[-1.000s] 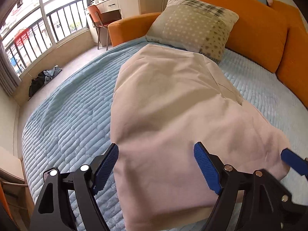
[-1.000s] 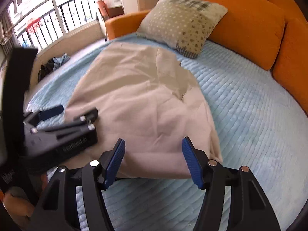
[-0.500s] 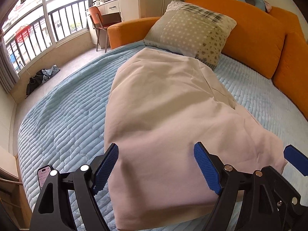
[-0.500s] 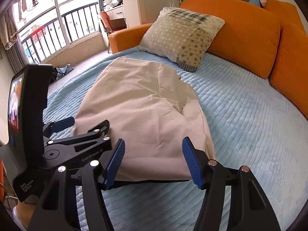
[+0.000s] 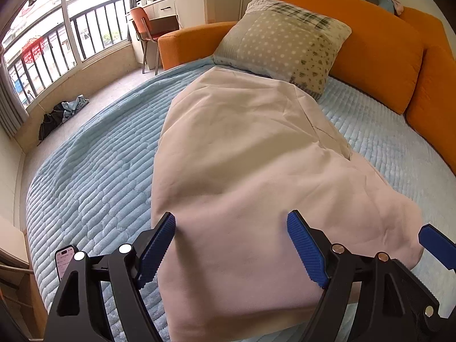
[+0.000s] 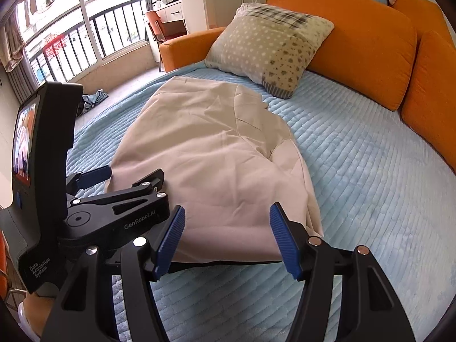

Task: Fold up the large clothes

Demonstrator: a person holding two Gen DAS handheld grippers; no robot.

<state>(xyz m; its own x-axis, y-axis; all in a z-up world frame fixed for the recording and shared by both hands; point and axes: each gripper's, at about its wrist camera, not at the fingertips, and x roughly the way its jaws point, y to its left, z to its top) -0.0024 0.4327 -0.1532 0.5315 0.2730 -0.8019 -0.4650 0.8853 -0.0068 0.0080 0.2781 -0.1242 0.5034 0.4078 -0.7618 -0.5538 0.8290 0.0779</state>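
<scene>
Left wrist view
Your left gripper [image 5: 230, 245]: fingers spread wide, nothing between the blue pads; it hangs over the near end of the cloth.
Cloth [image 5: 250, 171]: a pale pink folded sheet lying lengthwise on the bed, far end just short of the pillow [image 5: 285, 45].
Edges: the left long edge runs straight down to your left pad; the near edge sags toward the bed's rim; the right corner bulges out beside a blue fingertip of your right gripper [image 5: 436, 246].
Open room: bare blue bedspread [image 5: 94, 176] to the left of the cloth, and more to the right up to the orange cushions [image 5: 379, 45].
Phone [image 5: 66, 262]: lies on the bedspread by your left finger.

Right wrist view
Your right gripper [image 6: 226, 239]: fingers spread, empty, over the cloth's [image 6: 213, 154] near right part.
Your left gripper [image 6: 128, 182]: just to the left, over the cloth's near left corner; you cannot tell its opening from here.
Edges: the near edge lies flat with a dark lining showing beneath; the right edge has a creased flap.
Open room: wide bedspread [image 6: 370, 176] to the right.
Room: railed window [image 6: 85, 42] on the left, clothes on the floor [image 6: 94, 98].
</scene>
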